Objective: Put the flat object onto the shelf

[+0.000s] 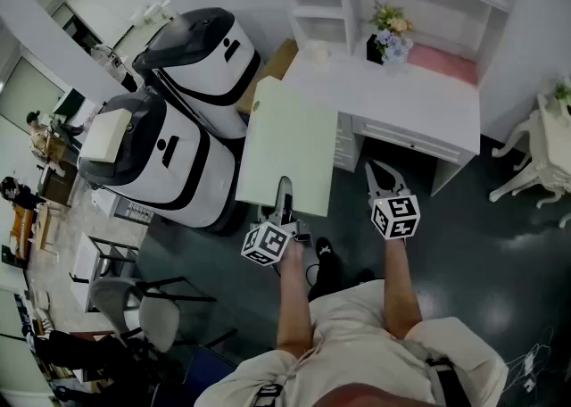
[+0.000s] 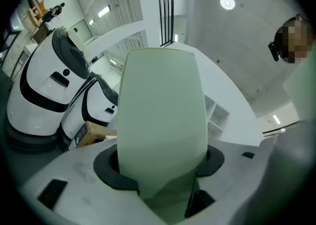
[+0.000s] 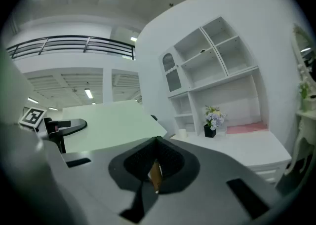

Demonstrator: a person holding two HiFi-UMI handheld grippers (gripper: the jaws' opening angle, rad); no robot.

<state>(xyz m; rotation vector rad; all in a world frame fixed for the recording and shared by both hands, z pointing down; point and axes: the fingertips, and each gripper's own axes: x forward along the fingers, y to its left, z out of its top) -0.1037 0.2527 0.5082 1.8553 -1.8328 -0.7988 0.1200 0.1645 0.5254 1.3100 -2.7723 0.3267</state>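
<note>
Status: left gripper (image 1: 284,193) is clamped on the near edge of the flat board (image 1: 287,142). In the left gripper view the pale green panel runs straight out from between the jaws. The board is in the air, roughly level, between the person and the white desk (image 1: 401,97), with its far corner just reaching the desk's near left corner. It's not on the shelf (image 3: 212,66) yet. Right gripper (image 1: 375,173) is closed with nothing in it, alongside the board's right edge and not touching it.

Step in hand, as I read it: carry the board over and insert it. Notes:
- it's a one-edge grip, so the panel cantilevers; expect the far end to sag or swing, so move slow and don't twist the wrist
- pick the bay first; the narrow cubbies on the left look too tight for this width, the wider openings look safer
- lead with the far edge and keep it slightly high so it clears the shelf lip instead of butting into it
- stay clear of the flower pot (image 1: 393,35) and the pink mat (image 1: 442,62) if going low; the pot looks easy to tip
- the right gripper can steady the free side from below if it wobbles
- land the far end on the shelf, push in until most of the board is supported, then open the jaws
- two white pods (image 1: 192,66) sit close on the left, so don't swing wide that way
</note>
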